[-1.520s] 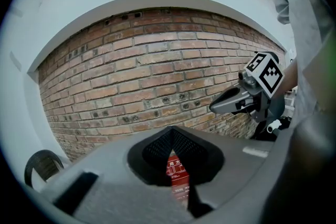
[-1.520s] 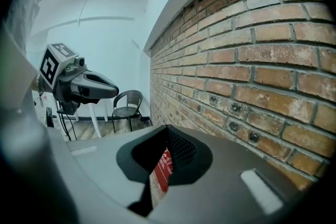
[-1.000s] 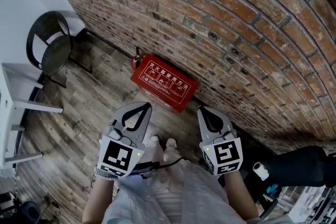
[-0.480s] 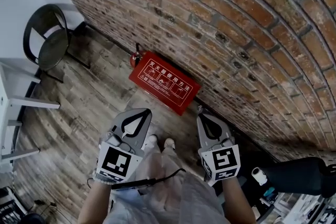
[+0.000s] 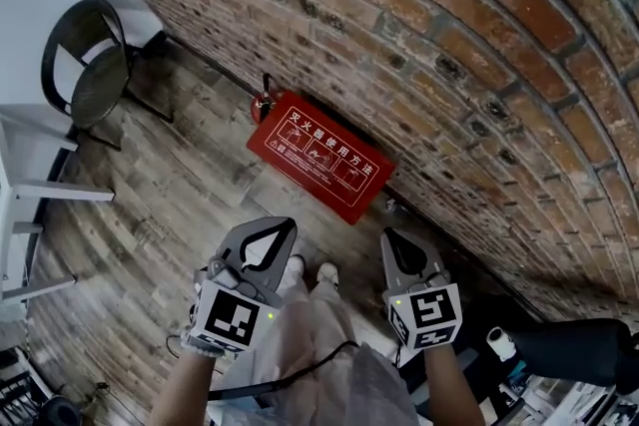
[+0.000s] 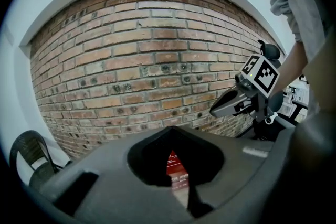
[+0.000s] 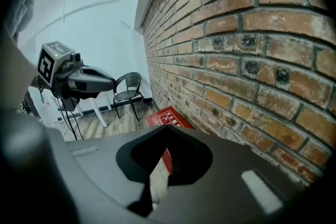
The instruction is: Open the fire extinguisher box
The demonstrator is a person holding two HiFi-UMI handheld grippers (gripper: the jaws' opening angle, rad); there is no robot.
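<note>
1. Both grippers hang lower than a second ago, with the left gripper [image 5: 283,224] and the right gripper [image 5: 392,236] side by side.
2. Each pair of jaws is pressed together with nothing between them.
3. Ahead of both tips, untouched, the red fire extinguisher box [image 5: 321,169] sits on the wooden floor [image 5: 170,205], its labelled face up.
4. Behind the box rises the brick wall [image 5: 449,35].
5. Well off past the left gripper's outer side stands a black chair [image 5: 85,65].

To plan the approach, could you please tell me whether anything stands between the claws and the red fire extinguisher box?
Nothing visible does; only bare wooden floor separates the left claw and right claw from the fire extinguisher box.
</note>
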